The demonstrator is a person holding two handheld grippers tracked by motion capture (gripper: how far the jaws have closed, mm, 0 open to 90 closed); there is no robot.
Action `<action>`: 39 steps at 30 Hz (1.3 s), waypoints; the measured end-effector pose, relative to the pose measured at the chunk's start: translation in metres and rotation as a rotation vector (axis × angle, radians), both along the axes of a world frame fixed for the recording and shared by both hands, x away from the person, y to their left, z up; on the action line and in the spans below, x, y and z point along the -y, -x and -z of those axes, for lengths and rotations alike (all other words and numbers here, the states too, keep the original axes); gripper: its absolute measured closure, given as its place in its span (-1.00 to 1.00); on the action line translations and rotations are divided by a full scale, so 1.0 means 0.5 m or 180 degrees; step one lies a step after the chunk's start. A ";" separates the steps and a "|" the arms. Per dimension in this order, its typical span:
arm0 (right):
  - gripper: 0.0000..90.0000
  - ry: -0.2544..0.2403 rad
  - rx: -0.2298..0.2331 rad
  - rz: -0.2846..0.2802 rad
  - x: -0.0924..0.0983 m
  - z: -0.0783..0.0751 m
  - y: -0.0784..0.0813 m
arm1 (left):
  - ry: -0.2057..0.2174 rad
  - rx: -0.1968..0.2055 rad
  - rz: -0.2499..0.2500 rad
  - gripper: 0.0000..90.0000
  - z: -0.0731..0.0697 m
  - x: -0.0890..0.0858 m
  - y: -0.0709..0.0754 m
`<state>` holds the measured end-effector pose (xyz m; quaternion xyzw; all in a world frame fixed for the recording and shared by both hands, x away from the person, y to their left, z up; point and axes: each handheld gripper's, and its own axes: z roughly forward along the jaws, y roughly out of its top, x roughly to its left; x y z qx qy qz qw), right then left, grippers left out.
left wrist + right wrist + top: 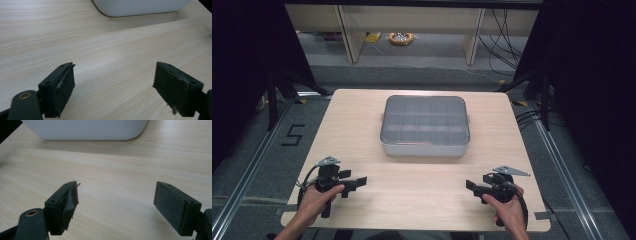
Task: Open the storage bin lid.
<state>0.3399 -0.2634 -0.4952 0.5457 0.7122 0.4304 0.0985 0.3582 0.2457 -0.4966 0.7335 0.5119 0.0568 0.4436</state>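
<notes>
Left gripper point(360, 181): I see jaws spread wide, empty, over the table point(422, 195) near its front left corner.
Compartment box point(425, 125): I note lidded, grey, mid-table, well apart from both grippers.
Right gripper point(470, 185): I see jaws wide apart, empty, front right.

A light wooden table point(362, 115) carries a grey plastic compartment box with a clear lid point(426, 125), which sits a little toward 12 o'clock of the table's middle. The left gripper point(357, 183) lies at 7 o'clock from the box, near the table's near edge; the right gripper point(472, 186) lies at 5 o'clock. Both are well apart from the box, bare tabletop between them.
</notes>
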 end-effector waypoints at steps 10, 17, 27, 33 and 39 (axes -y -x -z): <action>-0.48 -0.0065 -0.0054 0.0047 0.009 -0.002 -0.004 | 0.0002 -0.0026 0.0004 -0.63 0.000 0.000 -0.001; -0.48 -0.0111 -0.0023 0.0070 0.009 0.000 -0.006 | 0.0028 -0.0035 -0.0006 -0.63 0.000 0.002 0.000; -0.48 -0.0138 -0.0039 0.0047 0.011 0.000 -0.008 | 0.0028 -0.0035 -0.0002 -0.63 -0.001 0.003 0.001; -0.47 -0.0174 -0.0015 0.0062 0.012 -0.002 -0.011 | 0.0057 -0.0039 -0.0005 -0.63 -0.002 0.003 -0.001; -0.46 -0.0295 -0.0001 0.0125 0.023 -0.009 -0.025 | 0.0107 -0.0032 -0.0040 -0.62 -0.006 0.000 -0.007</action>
